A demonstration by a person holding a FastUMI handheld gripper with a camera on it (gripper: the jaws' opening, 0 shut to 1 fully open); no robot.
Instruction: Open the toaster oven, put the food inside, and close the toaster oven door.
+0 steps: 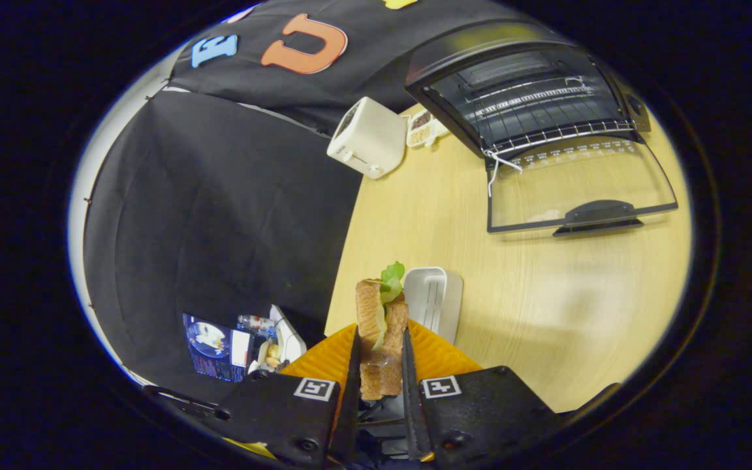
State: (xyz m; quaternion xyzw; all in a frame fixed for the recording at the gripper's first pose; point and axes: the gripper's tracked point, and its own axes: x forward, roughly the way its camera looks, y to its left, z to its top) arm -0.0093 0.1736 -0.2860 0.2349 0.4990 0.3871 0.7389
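the desk (546, 287) carries everything here, a pale wooden top whose left edge runs beside the black booth cloth. toward its far right corner stands the toaster oven (532, 98), its glass door (578, 189) already dropped flat onto the desk, handle nearest the gripper, wire rack bare inside. so the opening step looks done and the loading step is in hand. at the far left edge, beside the oven, sits a cream pop-up toaster (366, 137), and between the two a small dish of grains or nuts (423, 127). near the desk's near edge lies a white ridged tray (433, 299), just beyond an orange ribbed plate (438, 356) that sits under the jaws. the gripper (379, 352) is closed on the sandwich (379, 326): toast slices with a green leaf poking out the top, pinched from both sides and apparently lifted clear of the plate. the next move likely calls for carrying the sandwich across the open middle of the desk, over the lowered door and its raised handle, onto the rack. the white tray stands just ahead of the jaws; the path must pass above or beside it. off the desk's left edge, lower down, some packets and clutter lie out of the way.
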